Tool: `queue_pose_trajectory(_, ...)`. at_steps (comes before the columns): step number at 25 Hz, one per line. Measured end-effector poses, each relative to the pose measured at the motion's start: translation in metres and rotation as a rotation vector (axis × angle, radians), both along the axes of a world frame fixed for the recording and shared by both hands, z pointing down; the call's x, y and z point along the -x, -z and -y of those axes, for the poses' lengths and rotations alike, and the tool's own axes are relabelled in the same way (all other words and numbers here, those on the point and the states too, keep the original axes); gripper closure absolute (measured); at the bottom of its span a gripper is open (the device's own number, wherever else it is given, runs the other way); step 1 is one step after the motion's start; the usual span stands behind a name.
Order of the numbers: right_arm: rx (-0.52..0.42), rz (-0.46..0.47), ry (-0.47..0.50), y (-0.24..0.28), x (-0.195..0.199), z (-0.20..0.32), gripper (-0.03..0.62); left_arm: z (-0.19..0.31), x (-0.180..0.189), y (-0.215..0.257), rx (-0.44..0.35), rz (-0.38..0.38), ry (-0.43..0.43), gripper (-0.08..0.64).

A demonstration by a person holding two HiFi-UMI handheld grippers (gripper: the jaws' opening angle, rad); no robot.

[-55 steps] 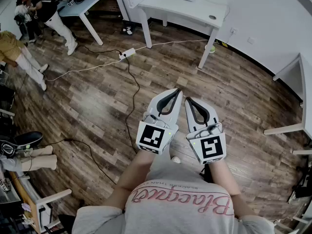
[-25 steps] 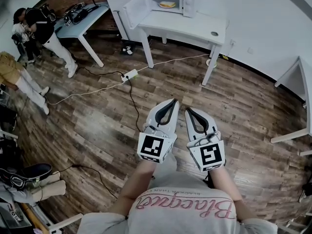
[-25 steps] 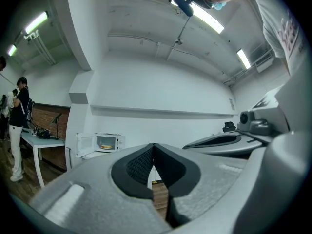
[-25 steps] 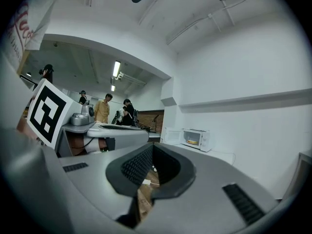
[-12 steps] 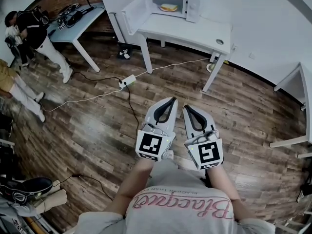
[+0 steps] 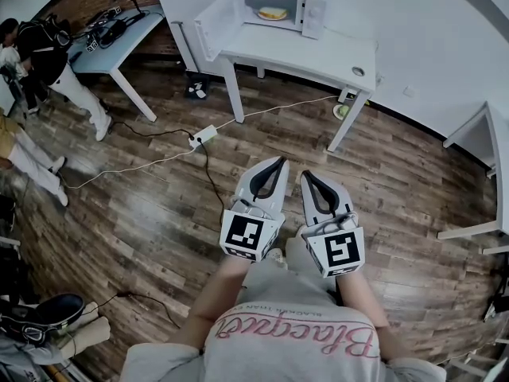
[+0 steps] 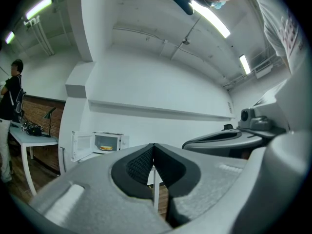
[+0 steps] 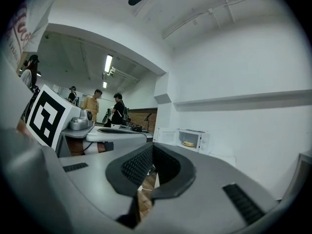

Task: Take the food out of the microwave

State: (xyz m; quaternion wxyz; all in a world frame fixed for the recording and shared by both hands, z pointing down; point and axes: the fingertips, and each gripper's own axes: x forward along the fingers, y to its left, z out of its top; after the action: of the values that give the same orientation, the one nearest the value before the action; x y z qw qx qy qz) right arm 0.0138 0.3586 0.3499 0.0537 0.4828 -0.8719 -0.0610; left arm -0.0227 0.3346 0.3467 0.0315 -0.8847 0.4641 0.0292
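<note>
A white microwave [image 6: 274, 8] stands on a white table [image 6: 318, 54] at the far wall, its door [image 6: 213, 22] swung open to the left. Inside lies yellow food on a plate [image 6: 272, 13], also seen small in the left gripper view as food [image 7: 107, 147] and in the right gripper view as food [image 8: 187, 144]. My left gripper [image 6: 281, 161] and right gripper [image 6: 303, 174] are held side by side over the wooden floor, well short of the table. Both are shut with nothing between the jaws.
A white power strip [image 6: 203, 136] and cables [image 6: 135, 165] lie on the floor before the table. A second table [image 6: 119, 46] with gear stands at the left, with people [image 6: 40, 54] beside it. Another white table [image 6: 485, 173] is at the right edge.
The microwave and its table have come nearer and lower in the head view as I walk toward them. Both grippers stay side by side and shut.
</note>
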Motion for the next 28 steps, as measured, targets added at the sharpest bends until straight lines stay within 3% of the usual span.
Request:
queue_pose_trajectory(13, 0.009, -0.01, 0.01, -0.001, 0.011, 0.051, 0.581, 0.049, 0.01, 0.004, -0.014, 0.004, 0.009, 0.554)
queue_pose_trajectory(28, 0.026, 0.003, 0.036, -0.006, -0.007, 0.17, 0.581, 0.171, -0.007, 0.002, 0.001, 0.006, 0.037, 0.554)
